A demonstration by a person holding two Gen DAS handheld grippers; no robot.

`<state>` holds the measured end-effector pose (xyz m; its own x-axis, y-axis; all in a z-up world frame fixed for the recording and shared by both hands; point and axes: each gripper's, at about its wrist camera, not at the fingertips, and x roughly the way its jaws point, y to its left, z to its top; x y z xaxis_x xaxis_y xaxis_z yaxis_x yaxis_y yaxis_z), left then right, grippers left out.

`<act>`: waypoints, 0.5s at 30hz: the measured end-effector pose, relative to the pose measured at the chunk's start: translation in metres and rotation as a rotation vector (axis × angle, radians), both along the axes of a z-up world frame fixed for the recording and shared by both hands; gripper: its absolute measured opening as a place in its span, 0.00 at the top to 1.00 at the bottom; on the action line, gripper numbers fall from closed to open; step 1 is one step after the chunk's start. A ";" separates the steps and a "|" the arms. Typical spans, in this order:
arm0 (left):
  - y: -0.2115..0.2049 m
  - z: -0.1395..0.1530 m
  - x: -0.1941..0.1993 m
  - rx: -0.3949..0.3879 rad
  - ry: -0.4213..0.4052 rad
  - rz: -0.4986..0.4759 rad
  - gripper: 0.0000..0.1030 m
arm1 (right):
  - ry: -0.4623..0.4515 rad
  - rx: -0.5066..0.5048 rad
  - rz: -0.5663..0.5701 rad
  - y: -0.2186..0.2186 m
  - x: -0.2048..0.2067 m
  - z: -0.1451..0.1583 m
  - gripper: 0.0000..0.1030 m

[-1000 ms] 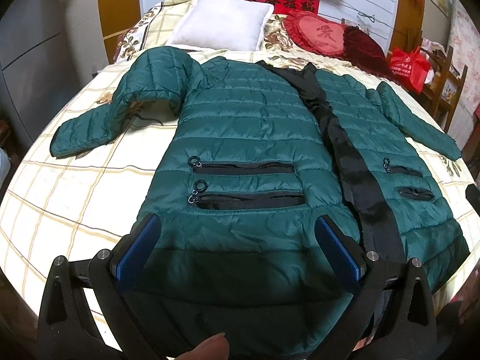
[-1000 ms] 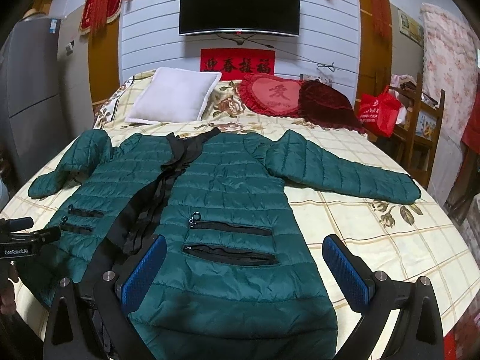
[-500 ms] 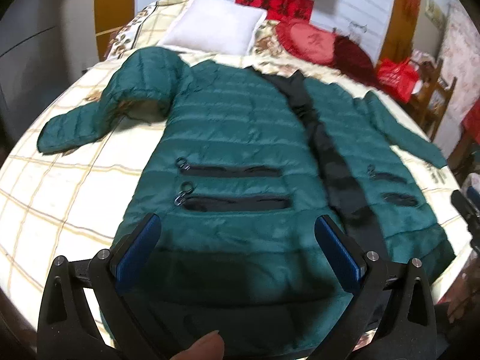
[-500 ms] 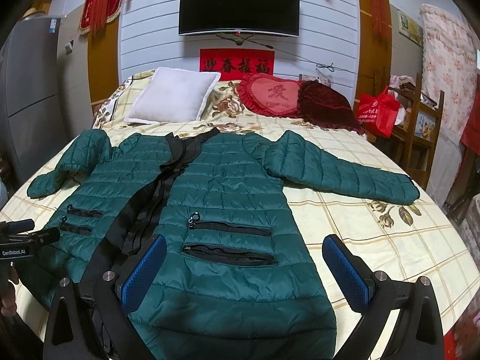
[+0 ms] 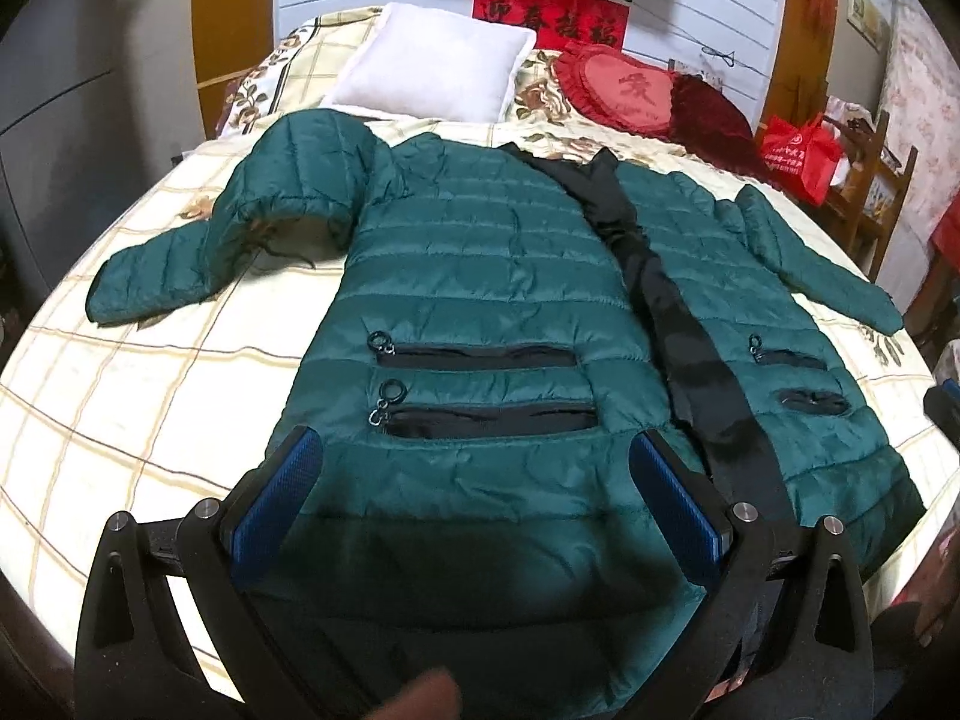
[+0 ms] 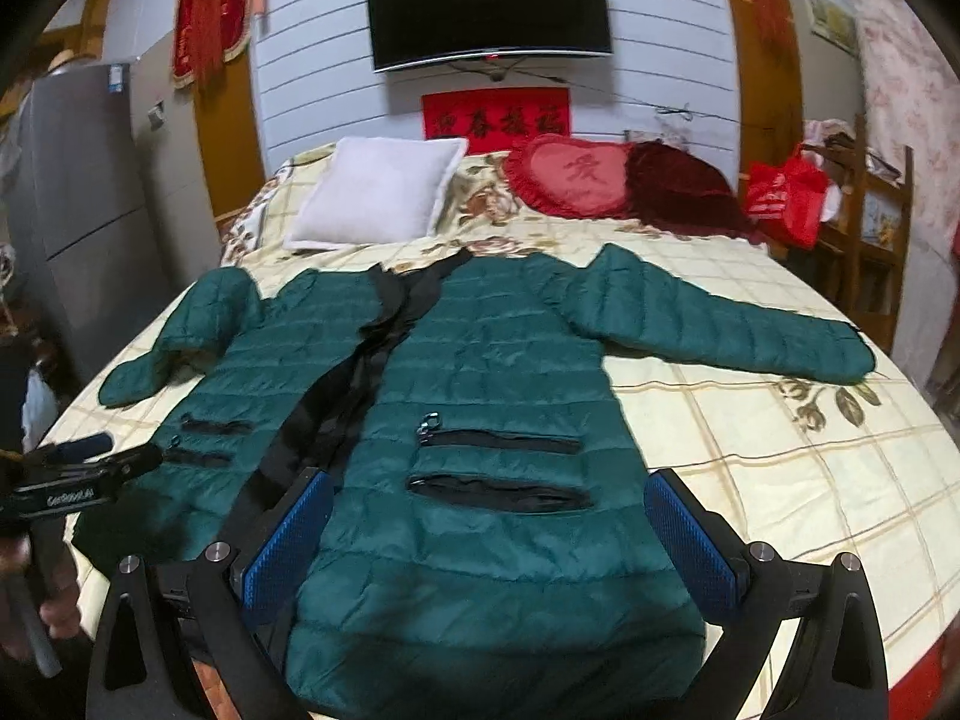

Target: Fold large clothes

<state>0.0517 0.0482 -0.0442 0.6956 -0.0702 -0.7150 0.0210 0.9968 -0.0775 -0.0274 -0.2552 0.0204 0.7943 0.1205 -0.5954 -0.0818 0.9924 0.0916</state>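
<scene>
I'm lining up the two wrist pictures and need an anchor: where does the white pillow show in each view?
Left wrist view: the white pillow sits top centre, beyond the green coat's hooded shoulder.
Right wrist view: the white pillow lies upper left of centre, below the television.
Shared landmark: the red heart-shaped cushion lies just to the pillow's right in both views.
</scene>
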 end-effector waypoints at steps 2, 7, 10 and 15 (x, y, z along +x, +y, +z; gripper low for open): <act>0.000 -0.001 0.000 -0.006 -0.004 -0.006 0.00 | -0.037 0.008 0.021 0.000 0.003 0.002 0.00; -0.004 -0.002 -0.001 -0.028 -0.008 -0.044 0.00 | -0.103 -0.022 0.066 0.007 0.017 -0.002 0.00; -0.005 -0.002 0.000 -0.050 -0.011 -0.043 0.00 | -0.081 -0.021 0.064 0.009 0.021 -0.004 0.00; -0.006 -0.001 0.000 -0.063 -0.015 -0.049 0.00 | -0.059 -0.065 0.076 0.017 0.027 -0.012 0.00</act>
